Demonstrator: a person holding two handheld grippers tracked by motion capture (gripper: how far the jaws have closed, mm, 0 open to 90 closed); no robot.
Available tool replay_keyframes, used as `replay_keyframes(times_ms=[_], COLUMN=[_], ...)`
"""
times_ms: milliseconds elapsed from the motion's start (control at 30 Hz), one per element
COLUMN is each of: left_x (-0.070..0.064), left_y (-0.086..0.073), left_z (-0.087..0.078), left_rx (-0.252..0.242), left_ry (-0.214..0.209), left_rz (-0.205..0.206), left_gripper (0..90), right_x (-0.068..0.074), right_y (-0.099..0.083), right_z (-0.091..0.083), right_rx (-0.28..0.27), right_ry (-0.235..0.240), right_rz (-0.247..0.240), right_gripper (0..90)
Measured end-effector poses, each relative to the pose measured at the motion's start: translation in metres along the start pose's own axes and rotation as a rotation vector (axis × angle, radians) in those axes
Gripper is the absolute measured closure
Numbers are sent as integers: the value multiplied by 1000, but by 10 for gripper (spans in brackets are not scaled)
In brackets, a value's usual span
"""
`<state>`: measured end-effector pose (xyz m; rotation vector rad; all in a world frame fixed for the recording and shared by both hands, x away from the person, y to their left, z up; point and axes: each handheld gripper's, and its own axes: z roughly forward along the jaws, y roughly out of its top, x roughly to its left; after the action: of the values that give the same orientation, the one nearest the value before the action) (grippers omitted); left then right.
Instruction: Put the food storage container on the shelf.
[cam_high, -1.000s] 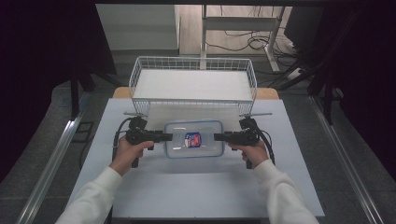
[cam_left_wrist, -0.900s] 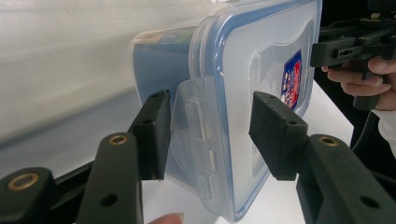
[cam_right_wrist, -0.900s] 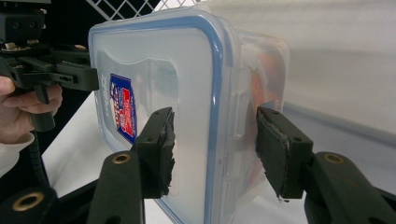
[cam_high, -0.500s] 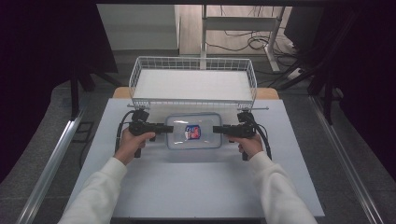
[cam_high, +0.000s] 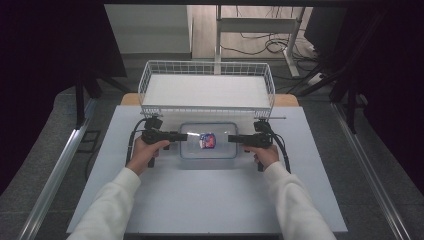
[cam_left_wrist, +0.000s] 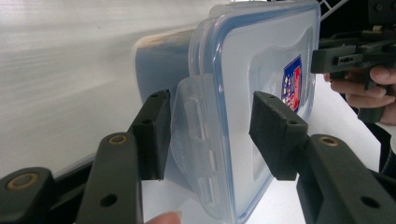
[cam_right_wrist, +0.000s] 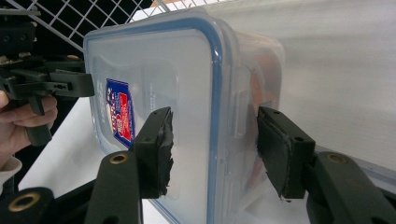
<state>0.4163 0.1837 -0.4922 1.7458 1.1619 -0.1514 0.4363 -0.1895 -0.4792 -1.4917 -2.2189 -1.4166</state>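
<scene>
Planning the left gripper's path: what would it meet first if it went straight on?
The left gripper would meet the container's end latch, which already sits between its open jaws. Beyond the container, the right gripper faces it.

We hold our left claw (cam_high: 183, 136) and right claw (cam_high: 233, 138) level, facing each other across the bench (cam_high: 210, 200), jaws parted.

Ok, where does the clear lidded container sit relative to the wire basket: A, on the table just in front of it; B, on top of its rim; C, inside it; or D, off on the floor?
A: the high view shows the clear lidded container lying on the table just short of the wire basket, between the left gripper and the right gripper.
</scene>
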Motion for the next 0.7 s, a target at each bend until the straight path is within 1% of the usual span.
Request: replay_keyframes(times_ms=[33, 67, 100, 167, 200, 300, 333, 367, 400, 433, 467, 500, 533, 600, 633, 700], left_x=[0, 0, 3, 5, 5, 7, 7, 7, 7, 8, 8, 9, 10, 9, 10, 10], left_y=[0, 0, 0, 0, 0, 0, -1, -1, -1, -1, -1, -1, -1, 0, 0, -1], left_z=[0, 1, 1, 3, 4, 5, 6, 6, 6, 7, 7, 8, 9, 10, 10, 11], left_rx=[0, -7, -12, -23, -27, -37, -43, -48, -48, -60, -60, -68, -71, -77, -77, -80], left_ry=[0, -5, 8, 11, 6, 3, -3, -10, -10, 10, 10, 22, 22, 10, 6, 3], left_rz=[0, -17, -18, -36, -49, -64, -76, -98, -98, -114, -114, -112, -112, -128, -127, -127], left_gripper=[492, 492, 491, 488, 486, 485, 484, 483, 483, 482, 481, 480, 478, 475, 474, 474], right_x=[0, -1, -2, -2, -2, 0, 0, 0, 0, -1, -1, -2, -3, -4, -4, -4], right_y=[0, 0, 0, 0, 0, -1, -1, -1, -1, -1, -1, -2, -2, -2, -2, -2], right_z=[0, 0, 1, 2, 3, 5, 6, 7, 8, 9, 9, 10, 11, 13, 13, 13], right_rx=[0, -2, -8, -12, -17, -24, -31, -35, -45, -49, -49, -63, -70, -79, -82, -80], right_ry=[0, 3, 1, -8, -11, -31, -37, -40, -43, -42, -42, -47, -48, -49, -47, -47], right_rz=[0, 7, 22, 44, 50, 52, 52, 58, 63, 73, 73, 93, 96, 100, 107, 107], right_gripper=[469, 468, 465, 457, 451, 433, 430, 427, 427, 426, 426, 423, 421, 418, 417, 416])
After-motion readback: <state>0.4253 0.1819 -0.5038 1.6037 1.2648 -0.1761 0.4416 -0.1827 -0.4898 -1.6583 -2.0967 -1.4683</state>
